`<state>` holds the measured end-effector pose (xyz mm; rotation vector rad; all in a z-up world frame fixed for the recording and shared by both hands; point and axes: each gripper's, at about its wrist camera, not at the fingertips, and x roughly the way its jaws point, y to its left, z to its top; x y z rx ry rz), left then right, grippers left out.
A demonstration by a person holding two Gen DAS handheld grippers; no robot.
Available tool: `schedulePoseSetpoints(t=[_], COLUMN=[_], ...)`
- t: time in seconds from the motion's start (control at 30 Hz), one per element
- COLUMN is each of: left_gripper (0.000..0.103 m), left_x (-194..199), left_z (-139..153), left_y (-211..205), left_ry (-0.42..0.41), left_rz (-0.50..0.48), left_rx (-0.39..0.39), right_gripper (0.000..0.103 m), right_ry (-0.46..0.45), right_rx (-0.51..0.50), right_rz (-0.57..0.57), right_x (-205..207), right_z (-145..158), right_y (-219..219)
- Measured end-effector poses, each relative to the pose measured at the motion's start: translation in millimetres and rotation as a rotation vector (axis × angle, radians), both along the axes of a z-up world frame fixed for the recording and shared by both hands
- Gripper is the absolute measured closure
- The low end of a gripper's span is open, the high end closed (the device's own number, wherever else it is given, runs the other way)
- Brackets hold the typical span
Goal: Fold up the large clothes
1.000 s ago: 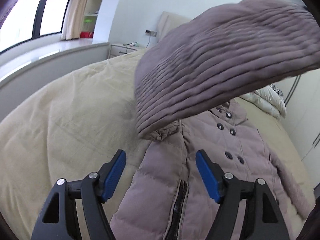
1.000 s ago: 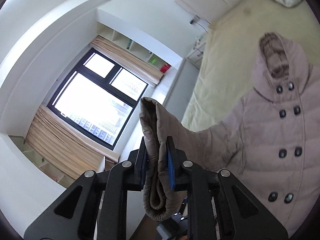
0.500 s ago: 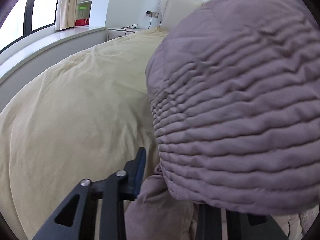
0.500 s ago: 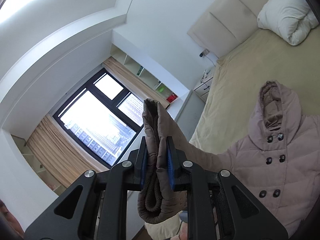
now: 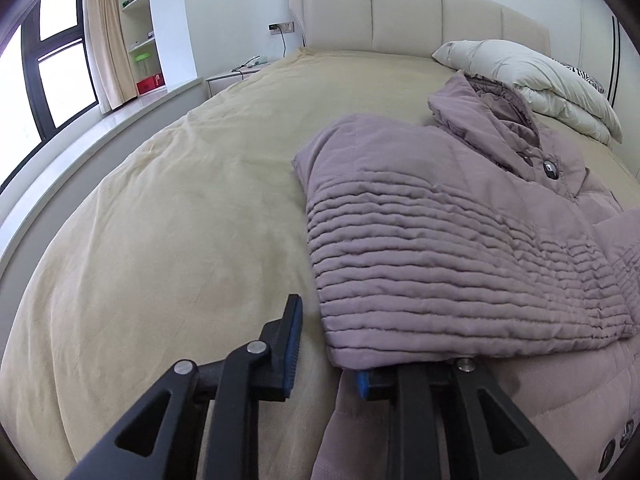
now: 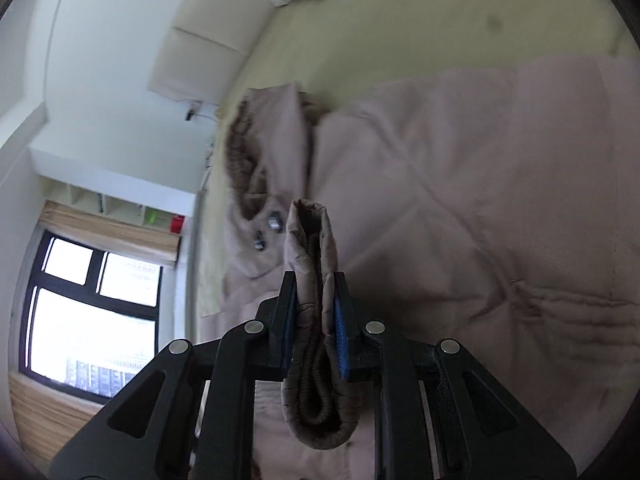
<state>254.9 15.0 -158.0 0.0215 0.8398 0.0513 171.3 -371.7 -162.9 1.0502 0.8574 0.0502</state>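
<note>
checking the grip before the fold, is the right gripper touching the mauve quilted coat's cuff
Touching: in the right wrist view, the right gripper has both blue pads pressed against the mauve quilted coat's cuff.

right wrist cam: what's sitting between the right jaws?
The coat's sleeve cuff, folded double with its knit inner cuff showing. The right gripper is shut on it, above the coat spread on the bed. Shows in the right wrist view.

The right gripper (image 6: pixel 314 320) pinches the coat's cuff (image 6: pixel 312 248) between its blue pads. Beyond lies the coat (image 6: pixel 460 200) on the bed (image 6: pixel 400 32), its hood (image 6: pixel 260 152) toward the headboard (image 6: pixel 200 52).
</note>
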Motion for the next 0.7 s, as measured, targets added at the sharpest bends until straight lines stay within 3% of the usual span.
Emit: schedulePoseSetpoints(t=[0.07, 0.13, 0.27, 0.43, 0.53, 0.63, 0.7], left_gripper=[0.068, 0.065, 0.062, 0.062, 0.062, 0.066, 0.065], left_x=[-14, -34, -55, -12, 26, 58, 64], left_z=[5, 13, 39, 64, 53, 13, 3], left_y=[5, 10, 14, 6, -7, -19, -19], left_ry=[0.019, 0.018, -0.053, -0.137, -0.09, 0.064, 0.067], left_rz=[-0.005, -0.007, -0.01, -0.014, -0.044, -0.088, -0.083], left_rx=[0.002, -0.019, -0.025, 0.015, 0.058, 0.094, 0.095], right_gripper=[0.087, 0.087, 0.086, 0.086, 0.086, 0.085, 0.085], right_ry=[0.036, 0.015, 0.006, 0.025, 0.027, 0.039, 0.044], right_rx=[0.058, 0.102, 0.049, -0.014, -0.02, -0.004, -0.005], right_rz=[-0.053, -0.059, -0.048, -0.039, -0.035, -0.043, -0.047], right_x=[-2, -7, -8, 2, -8, -13, -30], right_z=[-38, -52, -43, -32, -13, -3, 15], right_y=[-15, -23, -25, -21, -26, -32, -41])
